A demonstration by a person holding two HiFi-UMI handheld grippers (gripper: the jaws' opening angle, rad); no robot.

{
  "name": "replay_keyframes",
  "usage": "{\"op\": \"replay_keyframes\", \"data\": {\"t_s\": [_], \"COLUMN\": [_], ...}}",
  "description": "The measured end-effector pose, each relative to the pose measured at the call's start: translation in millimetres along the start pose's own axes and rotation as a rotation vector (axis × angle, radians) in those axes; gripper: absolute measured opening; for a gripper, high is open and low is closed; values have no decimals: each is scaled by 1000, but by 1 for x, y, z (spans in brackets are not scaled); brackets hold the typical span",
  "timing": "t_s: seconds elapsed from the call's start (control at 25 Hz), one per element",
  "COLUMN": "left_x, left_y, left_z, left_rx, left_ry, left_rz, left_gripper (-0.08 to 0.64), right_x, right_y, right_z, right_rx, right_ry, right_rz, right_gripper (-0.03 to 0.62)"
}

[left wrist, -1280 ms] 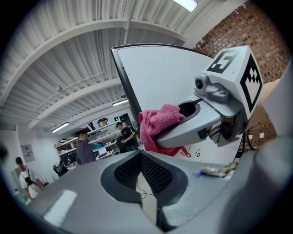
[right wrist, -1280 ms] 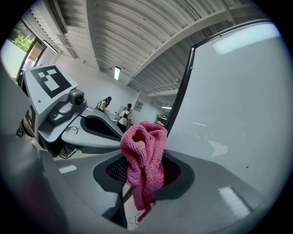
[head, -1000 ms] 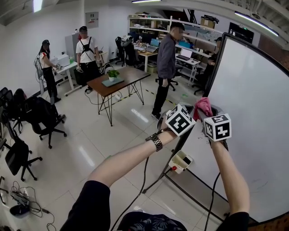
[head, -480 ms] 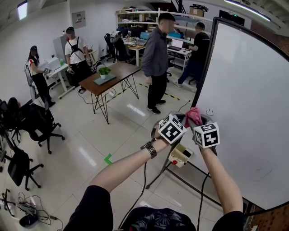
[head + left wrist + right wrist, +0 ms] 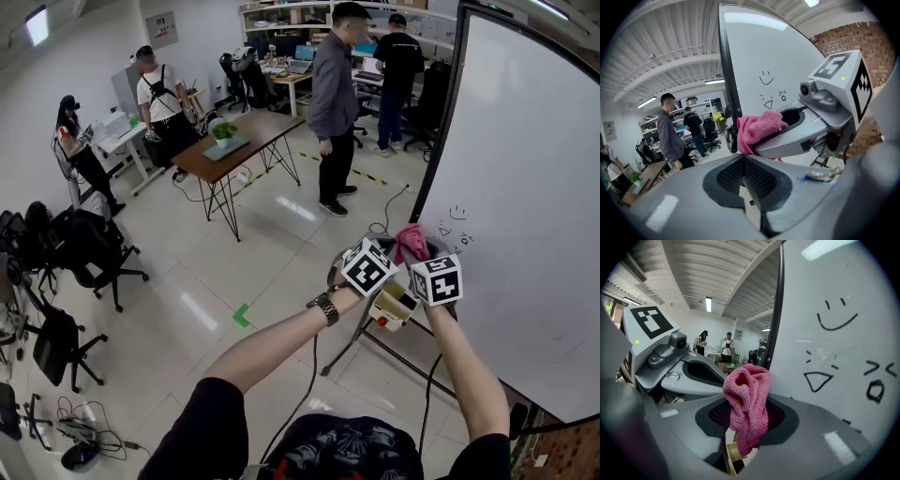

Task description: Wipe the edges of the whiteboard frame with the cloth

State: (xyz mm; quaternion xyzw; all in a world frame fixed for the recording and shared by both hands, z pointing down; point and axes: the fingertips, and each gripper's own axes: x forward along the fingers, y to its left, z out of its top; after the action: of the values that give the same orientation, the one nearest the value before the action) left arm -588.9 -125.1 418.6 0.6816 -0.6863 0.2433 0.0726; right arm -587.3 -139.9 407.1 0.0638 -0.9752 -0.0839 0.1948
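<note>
1. your right gripper is pinching the pink cloth, holding it up just beside the whiteboard frame.
2. your left gripper is hovering alongside, jaws pressed together, gripping nothing.

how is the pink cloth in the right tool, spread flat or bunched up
Bunched up: the pink cloth is a crumpled wad clamped in the right tool, its folds poking out past the jaws.
</note>
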Motion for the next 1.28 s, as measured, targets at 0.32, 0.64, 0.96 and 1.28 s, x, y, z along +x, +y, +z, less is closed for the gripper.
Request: {"op": "replay_keyframes", "data": {"t_s": [0.32, 0.64, 0.96, 1.28], "left_x": [15, 45, 77, 89], "left_y": [-18, 7, 19, -61], "left_z": [-54, -95, -84, -60], "left_rx": [-25, -55, -20, 85], "left_ry": [59, 98, 129, 99], "left_rz": [-51, -112, -230, -408], "left_gripper": [-3, -3, -3, -3], "right_x": [19, 71, 75, 30], "right_y": [19, 20, -24, -46], "right_z": [-50, -76, -79, -114], "right_rx": [33, 18, 51, 99], "right_ry": [5, 3, 77, 184], "right_rz": [16, 58, 50, 0], "right_gripper": [130, 130, 130, 130]}}
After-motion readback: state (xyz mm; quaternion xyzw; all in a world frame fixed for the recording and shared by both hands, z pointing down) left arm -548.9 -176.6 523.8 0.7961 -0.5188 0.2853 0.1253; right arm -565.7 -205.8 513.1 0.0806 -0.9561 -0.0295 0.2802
